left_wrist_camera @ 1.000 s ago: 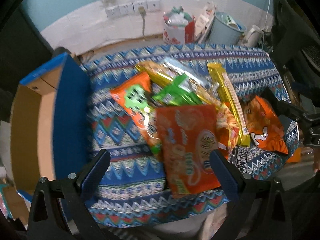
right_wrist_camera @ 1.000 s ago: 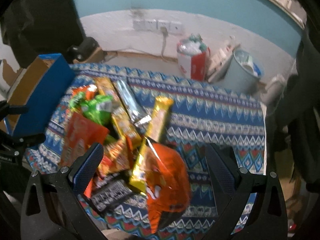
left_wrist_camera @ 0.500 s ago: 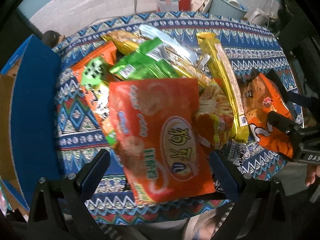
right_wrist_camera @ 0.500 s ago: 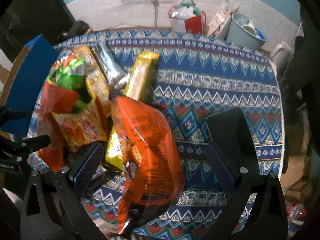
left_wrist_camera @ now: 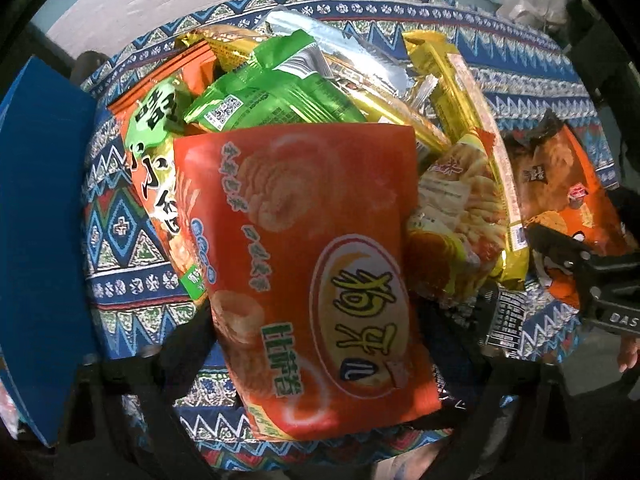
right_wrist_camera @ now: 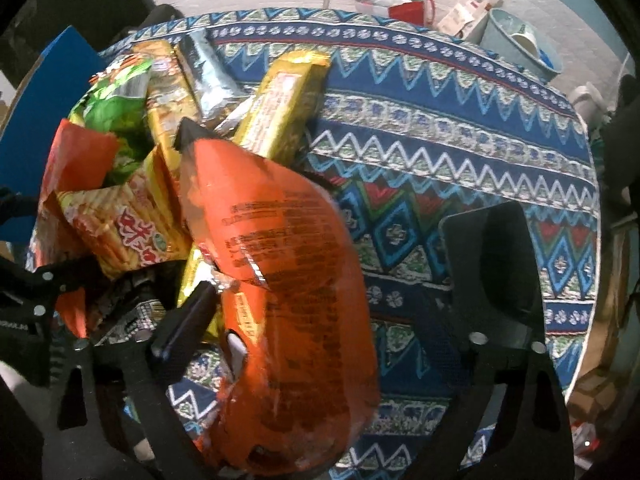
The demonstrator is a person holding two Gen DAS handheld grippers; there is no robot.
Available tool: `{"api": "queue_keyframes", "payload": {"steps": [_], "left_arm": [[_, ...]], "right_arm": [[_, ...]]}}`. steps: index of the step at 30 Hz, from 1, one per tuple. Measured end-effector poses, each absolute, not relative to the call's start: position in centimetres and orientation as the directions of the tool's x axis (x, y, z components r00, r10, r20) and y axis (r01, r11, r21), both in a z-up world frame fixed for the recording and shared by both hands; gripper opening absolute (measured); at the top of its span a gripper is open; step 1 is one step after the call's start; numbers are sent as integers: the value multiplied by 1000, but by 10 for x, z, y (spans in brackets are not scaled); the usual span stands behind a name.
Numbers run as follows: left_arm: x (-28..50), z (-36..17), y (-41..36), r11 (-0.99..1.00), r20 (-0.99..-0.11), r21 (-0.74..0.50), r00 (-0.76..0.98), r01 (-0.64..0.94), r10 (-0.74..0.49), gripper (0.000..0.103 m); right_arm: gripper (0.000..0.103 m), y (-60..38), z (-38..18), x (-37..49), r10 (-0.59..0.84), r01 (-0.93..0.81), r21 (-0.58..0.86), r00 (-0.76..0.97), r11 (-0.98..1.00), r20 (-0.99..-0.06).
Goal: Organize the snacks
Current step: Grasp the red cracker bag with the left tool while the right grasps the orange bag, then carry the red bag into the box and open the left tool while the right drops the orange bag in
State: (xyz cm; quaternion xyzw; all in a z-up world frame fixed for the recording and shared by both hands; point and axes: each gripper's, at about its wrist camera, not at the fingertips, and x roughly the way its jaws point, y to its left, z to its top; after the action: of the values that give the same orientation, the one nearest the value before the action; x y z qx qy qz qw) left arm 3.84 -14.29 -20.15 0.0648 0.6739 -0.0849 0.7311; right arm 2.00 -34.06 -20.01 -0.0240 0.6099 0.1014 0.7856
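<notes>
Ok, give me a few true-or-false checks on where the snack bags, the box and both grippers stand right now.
1. The left gripper has a big red snack bag between its fingers. True.
2. The blue box stands to the right of the snack pile. False: it stands at the left.
3. The right gripper reaches around an orange bag. True.
4. The tablecloth is plain white. False: it is blue with zigzags and diamonds.
5. The green bag lies alone, apart from the others. False: it lies in the pile.

Left tool (left_wrist_camera: 320, 360) fingers hidden under red snack bag (left_wrist_camera: 312, 272), blue box (left_wrist_camera: 40, 240) cut off by edge
</notes>
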Motion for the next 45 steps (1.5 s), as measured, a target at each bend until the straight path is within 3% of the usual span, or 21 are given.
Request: {"api": "queue_keyframes", "payload": {"steps": [4,8,22,45], "left_arm": [[38,-201,-129,980,-993,-46,95,191,-65,58],[37,-195,-116,981,-990,-77,100,180,-96,46],[22,-142,-94,973,-974,-76,190,218,-119,45],[20,-61,-16,990,-890,30,455,140,-38,45]], "right_arm": [[61,-335,-201,21,153,-203,108,225,973,-962],[50,-341,-196,20,139,-171,100,229,980,-963],[49,-336,-139,25,100,-148,49,366,988,-925],[49,-234,-43,49,210,-249,92,504,964,-838]]}}
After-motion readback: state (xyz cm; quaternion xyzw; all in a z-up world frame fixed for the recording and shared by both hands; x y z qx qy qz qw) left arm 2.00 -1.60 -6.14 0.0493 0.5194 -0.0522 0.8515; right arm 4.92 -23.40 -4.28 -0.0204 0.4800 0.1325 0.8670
